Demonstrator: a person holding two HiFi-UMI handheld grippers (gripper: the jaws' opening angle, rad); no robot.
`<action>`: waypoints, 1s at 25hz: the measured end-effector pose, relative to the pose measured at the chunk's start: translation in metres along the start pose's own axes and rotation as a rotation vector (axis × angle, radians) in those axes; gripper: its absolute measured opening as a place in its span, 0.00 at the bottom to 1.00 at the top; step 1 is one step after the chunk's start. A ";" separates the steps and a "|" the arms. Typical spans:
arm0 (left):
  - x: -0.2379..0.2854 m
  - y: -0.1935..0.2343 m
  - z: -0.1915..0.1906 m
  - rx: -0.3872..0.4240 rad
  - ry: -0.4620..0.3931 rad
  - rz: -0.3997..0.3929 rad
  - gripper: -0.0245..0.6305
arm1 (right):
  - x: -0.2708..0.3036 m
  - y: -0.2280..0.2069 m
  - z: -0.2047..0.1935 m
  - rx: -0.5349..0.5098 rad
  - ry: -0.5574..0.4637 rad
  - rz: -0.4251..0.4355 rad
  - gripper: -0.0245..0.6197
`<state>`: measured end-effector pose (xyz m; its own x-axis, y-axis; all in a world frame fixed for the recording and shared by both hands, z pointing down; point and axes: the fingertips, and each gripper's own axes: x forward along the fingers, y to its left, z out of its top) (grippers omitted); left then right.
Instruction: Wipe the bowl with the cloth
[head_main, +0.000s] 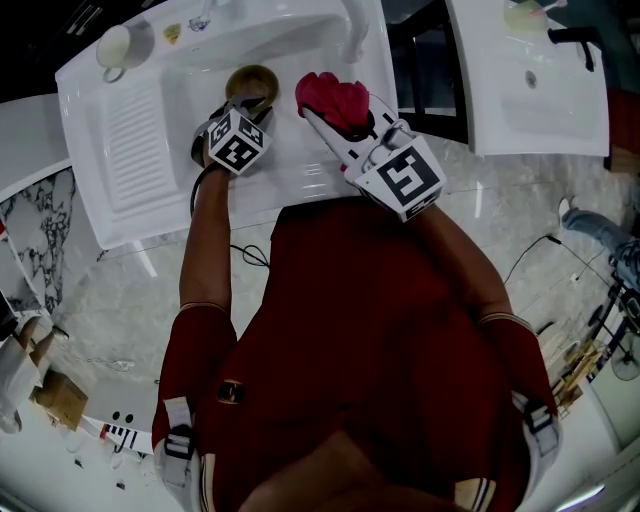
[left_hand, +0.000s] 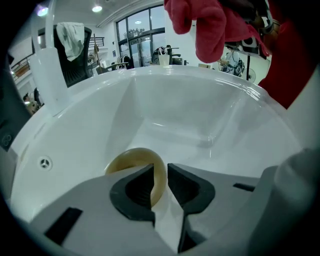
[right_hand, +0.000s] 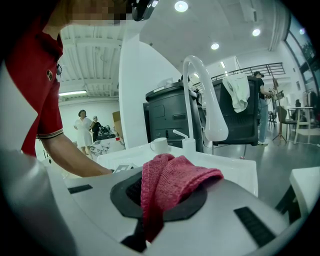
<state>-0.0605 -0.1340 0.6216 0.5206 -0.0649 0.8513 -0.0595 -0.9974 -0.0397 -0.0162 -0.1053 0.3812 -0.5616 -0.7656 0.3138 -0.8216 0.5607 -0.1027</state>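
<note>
The bowl (head_main: 252, 82), in the sink (head_main: 300, 45), is pinched by its rim in the left gripper (head_main: 245, 103). The red cloth (head_main: 325, 92) is clamped in the right gripper (head_main: 337, 120). The thin rim could be levered loose by wiping pressure.

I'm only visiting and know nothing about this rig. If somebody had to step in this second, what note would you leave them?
Left hand-held gripper: shut on the rim of the tan bowl, holding it inside the white sink.
Right hand-held gripper: shut on the red cloth, held up over the sink, apart from the bowl.
Done: bowl and cloth are both gripped.
Left: bring the cloth down onto the bowl and wipe it. The two are not yet touching.
</note>
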 end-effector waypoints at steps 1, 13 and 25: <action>-0.004 0.001 0.003 -0.002 -0.010 0.010 0.14 | 0.000 0.001 0.000 0.000 0.000 0.003 0.08; -0.073 0.005 0.046 -0.056 -0.183 0.179 0.14 | -0.008 0.015 0.009 -0.017 -0.052 0.063 0.08; -0.162 -0.015 0.100 -0.222 -0.453 0.322 0.14 | -0.015 0.026 0.023 -0.026 -0.093 0.108 0.08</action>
<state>-0.0587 -0.1118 0.4316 0.7550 -0.4180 0.5052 -0.4258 -0.8985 -0.1069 -0.0313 -0.0862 0.3518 -0.6542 -0.7255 0.2137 -0.7538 0.6483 -0.1068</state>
